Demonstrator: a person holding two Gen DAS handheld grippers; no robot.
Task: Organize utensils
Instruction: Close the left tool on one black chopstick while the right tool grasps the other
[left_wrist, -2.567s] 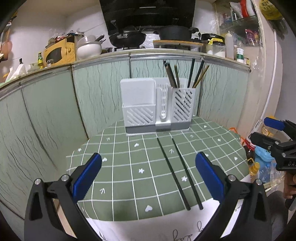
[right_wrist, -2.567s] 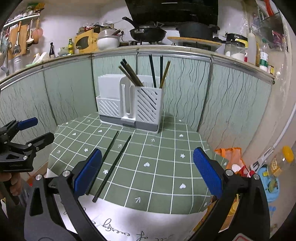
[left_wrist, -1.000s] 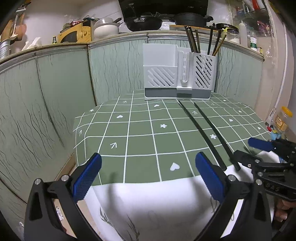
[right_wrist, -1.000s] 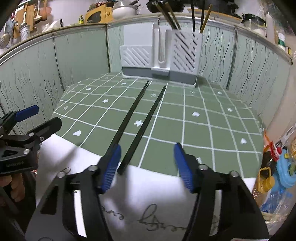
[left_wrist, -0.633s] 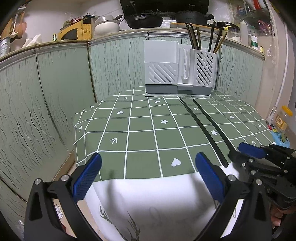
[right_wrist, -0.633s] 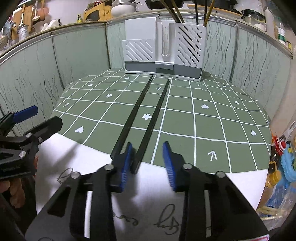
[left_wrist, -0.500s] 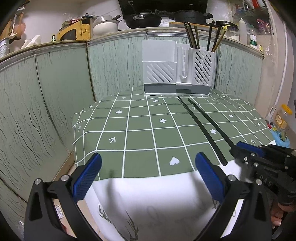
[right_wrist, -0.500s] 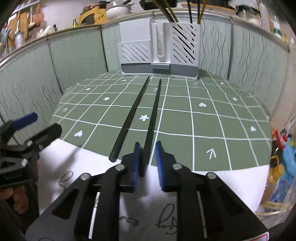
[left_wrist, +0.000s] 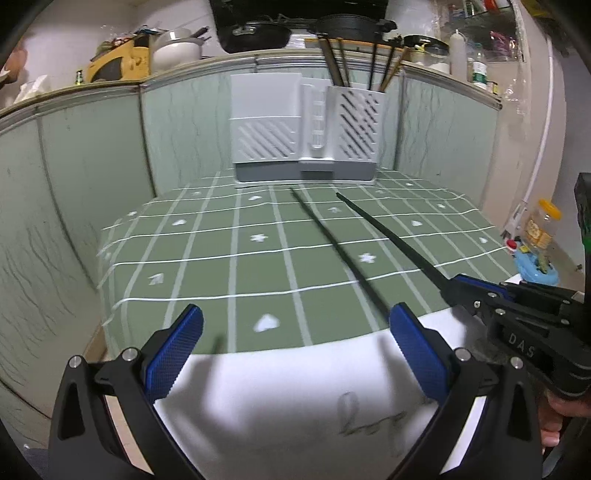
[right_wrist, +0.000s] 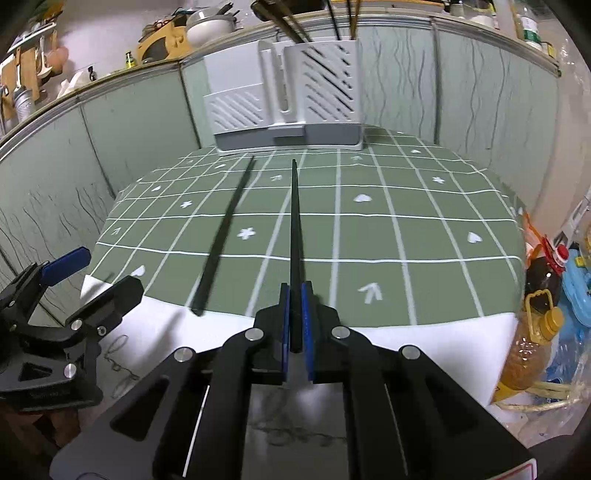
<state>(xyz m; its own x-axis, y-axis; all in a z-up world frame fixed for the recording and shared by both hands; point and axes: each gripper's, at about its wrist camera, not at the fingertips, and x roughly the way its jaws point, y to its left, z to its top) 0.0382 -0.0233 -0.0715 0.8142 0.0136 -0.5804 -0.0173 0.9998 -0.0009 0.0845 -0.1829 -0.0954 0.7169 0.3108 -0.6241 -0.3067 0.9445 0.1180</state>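
The right gripper (right_wrist: 294, 314) pinches the near end of one long black chopstick (right_wrist: 294, 229), its tip pointing at the white slotted plastic utensil holder (right_wrist: 291, 99); the second black chopstick (right_wrist: 225, 236) lies just left on the green grid-patterned tablecloth (right_wrist: 388, 229); the left gripper (left_wrist: 295, 350) hovers wide apart, holding nothing.

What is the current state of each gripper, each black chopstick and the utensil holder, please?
right gripper: shut on the held chopstick.
left gripper: open, empty.
other chopstick: lying flat on the tablecloth.
utensil holder: upright, chopsticks standing in its right compartment.
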